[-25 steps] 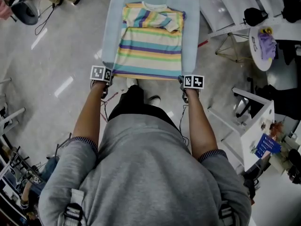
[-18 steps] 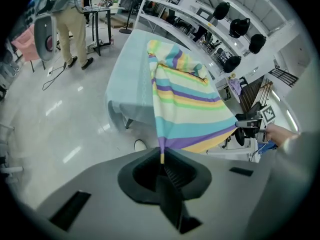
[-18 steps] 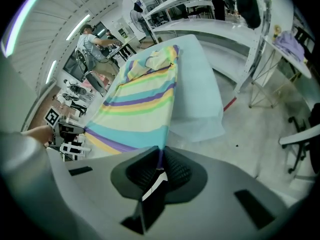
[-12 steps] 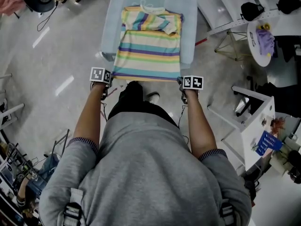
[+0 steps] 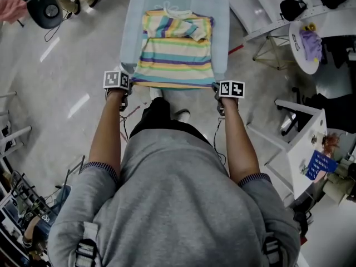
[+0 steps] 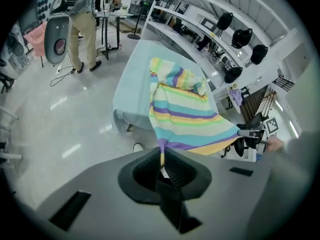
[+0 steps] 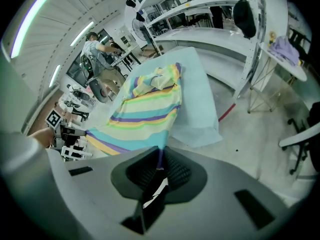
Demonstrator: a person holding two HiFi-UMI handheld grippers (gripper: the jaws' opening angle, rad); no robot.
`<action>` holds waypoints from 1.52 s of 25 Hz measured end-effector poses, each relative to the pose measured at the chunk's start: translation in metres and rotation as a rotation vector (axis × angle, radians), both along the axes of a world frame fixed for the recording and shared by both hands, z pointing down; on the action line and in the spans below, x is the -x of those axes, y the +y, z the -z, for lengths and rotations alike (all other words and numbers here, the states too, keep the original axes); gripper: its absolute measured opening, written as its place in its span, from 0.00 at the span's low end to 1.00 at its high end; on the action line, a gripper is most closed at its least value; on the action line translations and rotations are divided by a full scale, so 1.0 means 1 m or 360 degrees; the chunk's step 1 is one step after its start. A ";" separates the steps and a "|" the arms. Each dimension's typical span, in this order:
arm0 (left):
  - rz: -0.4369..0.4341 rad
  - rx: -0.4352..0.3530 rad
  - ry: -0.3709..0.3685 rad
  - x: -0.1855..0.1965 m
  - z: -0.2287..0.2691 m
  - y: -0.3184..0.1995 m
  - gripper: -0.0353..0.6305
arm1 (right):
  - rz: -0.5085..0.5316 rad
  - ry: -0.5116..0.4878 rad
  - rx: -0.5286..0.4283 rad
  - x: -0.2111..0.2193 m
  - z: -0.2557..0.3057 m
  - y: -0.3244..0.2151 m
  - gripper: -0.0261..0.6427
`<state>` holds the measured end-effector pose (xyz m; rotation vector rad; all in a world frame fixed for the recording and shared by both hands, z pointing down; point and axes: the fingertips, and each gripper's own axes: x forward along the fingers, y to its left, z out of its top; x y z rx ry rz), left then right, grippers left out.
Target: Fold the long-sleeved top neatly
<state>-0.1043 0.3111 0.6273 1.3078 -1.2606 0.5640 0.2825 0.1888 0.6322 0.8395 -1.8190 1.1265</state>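
The striped long-sleeved top (image 5: 175,52) lies on a table under a pale blue cloth (image 5: 130,21), sleeves folded across the chest near the collar. My left gripper (image 5: 127,87) is shut on the hem's left corner. My right gripper (image 5: 216,86) is shut on the hem's right corner. The hem is raised off the near table edge and stretched between both. In the left gripper view the top (image 6: 187,115) runs from the jaws of the left gripper (image 6: 161,160) up to the table. The right gripper view shows the top (image 7: 145,111) pinched in the right gripper (image 7: 159,164).
A person's black shoes (image 5: 181,114) stand under the near table edge. White shelving (image 5: 261,7) runs at the upper right, beside a round white table (image 5: 306,43) with purple cloth. A white cabinet (image 5: 303,143) stands at the right. A person (image 6: 82,24) stands far off, left.
Both grippers have risen and moved a little toward the table, lifting the hem off the near edge. The lower part of the top now hangs taut between them.
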 end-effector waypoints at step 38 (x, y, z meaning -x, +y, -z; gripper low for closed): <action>-0.0107 -0.0207 0.0039 0.095 0.044 -0.262 0.11 | -0.0272 -0.0082 -0.0104 0.082 0.048 -0.240 0.10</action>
